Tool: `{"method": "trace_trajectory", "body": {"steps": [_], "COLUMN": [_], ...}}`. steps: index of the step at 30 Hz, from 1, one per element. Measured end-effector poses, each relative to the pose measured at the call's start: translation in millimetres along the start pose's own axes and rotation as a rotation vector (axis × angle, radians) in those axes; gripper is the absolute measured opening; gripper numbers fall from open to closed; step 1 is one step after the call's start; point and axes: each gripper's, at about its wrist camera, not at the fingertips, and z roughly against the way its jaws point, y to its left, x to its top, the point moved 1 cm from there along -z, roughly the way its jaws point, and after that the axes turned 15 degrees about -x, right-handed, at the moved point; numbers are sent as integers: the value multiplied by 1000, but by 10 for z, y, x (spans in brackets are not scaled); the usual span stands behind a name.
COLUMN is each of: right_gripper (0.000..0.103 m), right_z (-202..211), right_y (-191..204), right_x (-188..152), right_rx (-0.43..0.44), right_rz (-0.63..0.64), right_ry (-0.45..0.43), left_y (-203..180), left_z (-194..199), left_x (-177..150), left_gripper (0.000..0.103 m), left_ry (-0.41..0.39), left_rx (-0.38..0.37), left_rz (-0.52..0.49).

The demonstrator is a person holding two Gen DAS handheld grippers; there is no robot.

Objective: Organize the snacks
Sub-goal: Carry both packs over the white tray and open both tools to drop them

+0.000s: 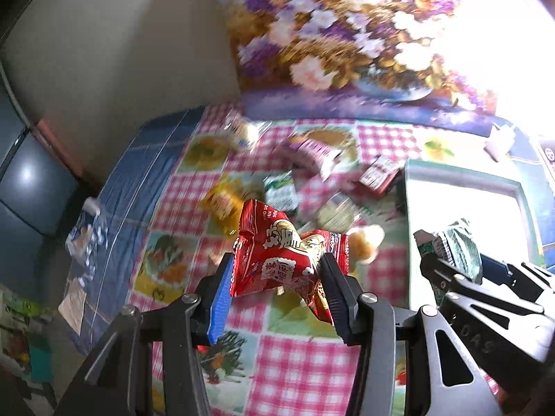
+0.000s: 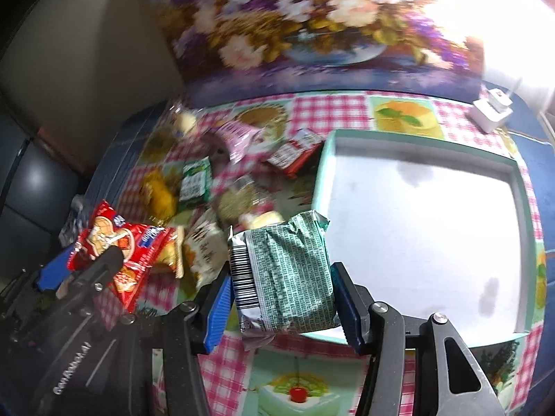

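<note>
My left gripper (image 1: 277, 274) is shut on a red snack packet (image 1: 277, 256) and holds it above the checked tablecloth. It also shows in the right wrist view (image 2: 114, 242). My right gripper (image 2: 282, 298) is shut on a green snack packet (image 2: 288, 274) at the near left edge of the white tray (image 2: 322, 159). The green packet also shows in the left wrist view (image 1: 454, 246) over the tray (image 1: 409, 187). Several loose snacks lie in a pile (image 2: 208, 180) left of the tray.
A flower picture (image 2: 312, 27) leans against the wall behind the table. A white charger block (image 2: 492, 111) sits at the far right. A blue cloth (image 1: 138, 173) covers the table's left edge. A dark cabinet (image 1: 24, 180) stands at the left.
</note>
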Motion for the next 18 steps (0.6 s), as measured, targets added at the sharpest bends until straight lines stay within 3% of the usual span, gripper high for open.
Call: {"method": "trace_trajectory", "body": {"steps": [18], "right_gripper": [57], "right_z": [-227], "right_y": [-1400], "right_x": [110], "right_rx": [-203], "right_rz": [-304], "right_ry": [40], "left_y": [-1338], "left_z": [-474], "left_x": [484], "left_gripper": [51], "left_ry": [21], "left_rx": [-113], "left_rz": [-156]}}
